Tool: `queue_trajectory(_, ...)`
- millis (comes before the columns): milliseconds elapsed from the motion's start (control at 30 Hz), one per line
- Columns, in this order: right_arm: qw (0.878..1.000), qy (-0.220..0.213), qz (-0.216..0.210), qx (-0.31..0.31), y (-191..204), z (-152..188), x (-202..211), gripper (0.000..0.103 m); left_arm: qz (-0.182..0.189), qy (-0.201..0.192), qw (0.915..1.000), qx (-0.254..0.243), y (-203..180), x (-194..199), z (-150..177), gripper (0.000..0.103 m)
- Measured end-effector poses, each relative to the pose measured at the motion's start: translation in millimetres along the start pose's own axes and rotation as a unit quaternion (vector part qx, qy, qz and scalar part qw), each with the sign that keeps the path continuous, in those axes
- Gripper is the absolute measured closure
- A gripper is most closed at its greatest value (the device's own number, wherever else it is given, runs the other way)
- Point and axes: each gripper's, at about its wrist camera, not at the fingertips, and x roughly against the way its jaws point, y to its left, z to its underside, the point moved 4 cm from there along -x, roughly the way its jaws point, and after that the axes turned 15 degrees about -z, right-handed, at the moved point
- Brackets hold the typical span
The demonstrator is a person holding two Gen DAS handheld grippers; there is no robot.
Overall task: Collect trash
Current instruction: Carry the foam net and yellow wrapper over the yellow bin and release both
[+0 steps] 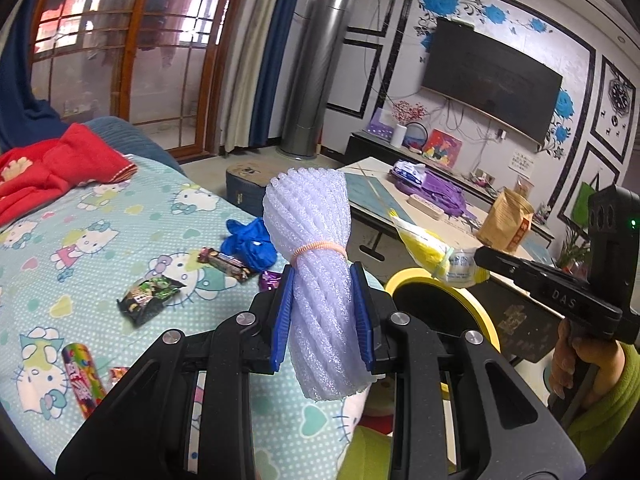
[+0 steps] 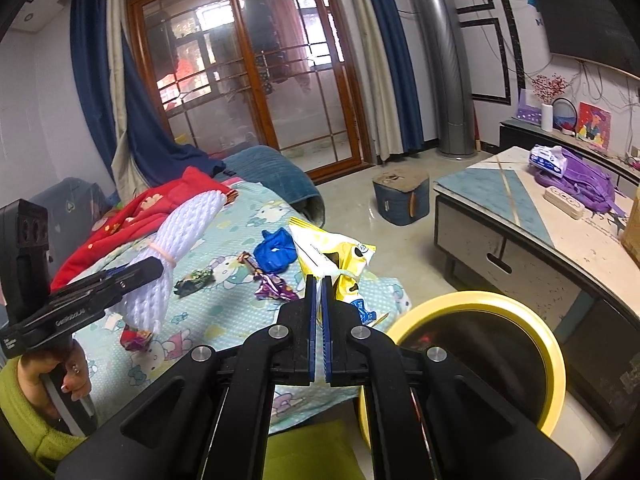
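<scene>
The yellow-rimmed bin (image 2: 556, 364) stood on the floor just beside the bed (image 1: 132, 216), in front of both your hands. Your left gripper (image 1: 326, 316) was closed partway on the white foam net roll (image 1: 316, 272), pads pressing its lower half below the rubber band. That roll looked very light, soft and springy, so I judged the banded waist the firmest place to hold; squeezed elsewhere it would likely just compress and slip. Your right gripper (image 2: 319, 328) was shut tight on the yellow snack bag (image 2: 336, 264), pinching its thin, crinkly film near the tied middle; it looked nearly weightless and slick. Left on the bed sheet were the blue glove (image 2: 276, 254), limp, and the small candy wrappers (image 1: 150, 296), flat and best pinched by an edge.
</scene>
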Motion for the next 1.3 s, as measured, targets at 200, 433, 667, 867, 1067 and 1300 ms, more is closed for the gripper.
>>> queue_trajectory(200, 1.0, -0.007, 0.021, -0.004, -7, 1, 7, 0.1, 0.01, 0.003, 0.9998, -0.019, -16, 0, 4, 0.082)
queue_trajectory(433, 0.999, -0.016, 0.043, -0.02, -28, 3, 20, 0.1, 0.028, 0.003, 0.9986, -0.045, -43, -3, 8, 0.082)
queue_trajectory(667, 0.997, -0.024, 0.059, -0.04, -47, 8, 31, 0.1, 0.045, 0.006, 0.9961, -0.076, -73, -8, 12, 0.082)
queue_trajectory(867, 0.996, -0.029, 0.066, -0.06, -64, 14, 39, 0.1, 0.058, 0.009, 0.9935, -0.098, -94, -13, 18, 0.082)
queue_trajectory(1067, 0.993, -0.03, 0.082, -0.083, -83, 21, 44, 0.1, 0.075, 0.018, 0.99, -0.118, -116, -22, 25, 0.082)
queue_trajectory(1300, 0.989, -0.025, 0.093, -0.11, -105, 30, 46, 0.1, 0.094, 0.04, 0.9845, -0.142, -145, -42, 39, 0.082)
